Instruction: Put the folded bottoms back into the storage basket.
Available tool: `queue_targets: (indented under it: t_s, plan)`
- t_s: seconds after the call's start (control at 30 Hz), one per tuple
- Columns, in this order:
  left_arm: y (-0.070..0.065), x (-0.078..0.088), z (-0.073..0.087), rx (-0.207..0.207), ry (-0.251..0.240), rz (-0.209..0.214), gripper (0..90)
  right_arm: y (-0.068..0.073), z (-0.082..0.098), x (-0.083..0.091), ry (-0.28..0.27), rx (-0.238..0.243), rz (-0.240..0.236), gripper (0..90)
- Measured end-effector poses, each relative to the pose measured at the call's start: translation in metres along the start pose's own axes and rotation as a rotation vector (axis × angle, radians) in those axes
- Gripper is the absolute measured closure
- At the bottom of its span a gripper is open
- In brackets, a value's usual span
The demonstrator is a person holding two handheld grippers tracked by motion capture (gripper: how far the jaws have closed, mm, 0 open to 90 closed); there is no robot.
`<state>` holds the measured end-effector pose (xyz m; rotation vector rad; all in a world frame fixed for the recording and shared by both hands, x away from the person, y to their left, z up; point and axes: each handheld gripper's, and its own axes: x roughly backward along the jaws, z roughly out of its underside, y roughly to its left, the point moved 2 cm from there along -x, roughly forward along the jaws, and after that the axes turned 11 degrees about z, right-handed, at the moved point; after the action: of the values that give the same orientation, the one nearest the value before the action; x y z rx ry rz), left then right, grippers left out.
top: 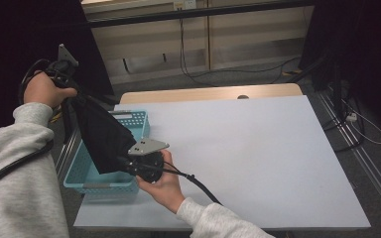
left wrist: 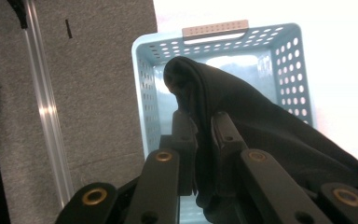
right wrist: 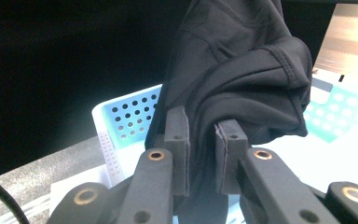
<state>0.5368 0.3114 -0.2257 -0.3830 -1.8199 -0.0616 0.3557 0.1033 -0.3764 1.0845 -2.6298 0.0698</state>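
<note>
Both tools [top: 129,161] [top: 72,94] grip black cloth [top: 101,136] over basket [top: 79,173] at table's [top: 258,148] left edge

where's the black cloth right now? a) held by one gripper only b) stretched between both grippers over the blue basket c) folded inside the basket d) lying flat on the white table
b: the black cloth hangs between the left gripper and the right gripper, both clamped on it, above the blue basket.

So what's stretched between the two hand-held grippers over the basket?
A black cloth hangs taut between the left hand-held gripper and the right hand-held gripper, above the blue basket. The high view shows it best.
</note>
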Motion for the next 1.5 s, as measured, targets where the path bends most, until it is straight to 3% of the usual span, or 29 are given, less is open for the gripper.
queue_targets:
  t_s: [0.1,0.13,0.17,0.2,0.23,0.27,0.4,0.63,0.93,1.27,1.47,1.5]
  plan:
    - [0.004,-0.003,-0.002,-0.005,-0.018,-0.001,82.2,0.003,0.001,-0.006,0.001,-0.003,-0.008,77.2]
    - [0.007,-0.005,-0.002,-0.024,-0.044,-0.012,81.8,0.004,0.001,-0.008,0.005,-0.001,-0.009,74.5]
    - [0.009,-0.007,-0.002,-0.040,-0.065,-0.025,79.2,0.005,0.003,-0.012,0.022,0.008,0.003,62.2]
    - [0.011,-0.009,-0.001,-0.051,-0.083,-0.046,71.6,0.005,0.003,-0.014,0.036,0.019,0.029,54.5]
    - [0.012,-0.010,0.000,-0.070,-0.094,-0.066,57.6,0.002,0.004,-0.012,0.045,0.035,0.052,52.5]
    - [0.013,-0.011,0.001,-0.087,-0.094,-0.078,56.7,-0.001,0.004,-0.010,0.026,0.042,0.056,51.5]
    - [0.013,-0.017,0.005,-0.107,-0.094,-0.071,43.6,-0.014,0.000,0.001,0.009,0.072,0.062,42.5]
    - [0.005,-0.032,0.011,-0.150,-0.087,-0.050,35.1,-0.027,-0.002,0.020,0.014,0.126,0.054,31.7]
    - [0.000,-0.049,0.019,-0.169,-0.094,0.001,31.3,-0.052,0.007,0.040,0.037,0.102,0.058,25.6]
    - [-0.003,-0.063,0.028,-0.175,-0.101,0.025,29.3,-0.078,0.025,0.051,0.095,0.066,0.051,22.8]
    - [-0.008,-0.072,0.033,-0.207,-0.111,0.045,29.4,-0.094,0.040,0.059,0.139,0.058,0.058,22.5]
    - [-0.008,-0.074,0.034,-0.220,-0.103,0.047,32.7,-0.096,0.042,0.061,0.142,0.060,0.064,22.6]
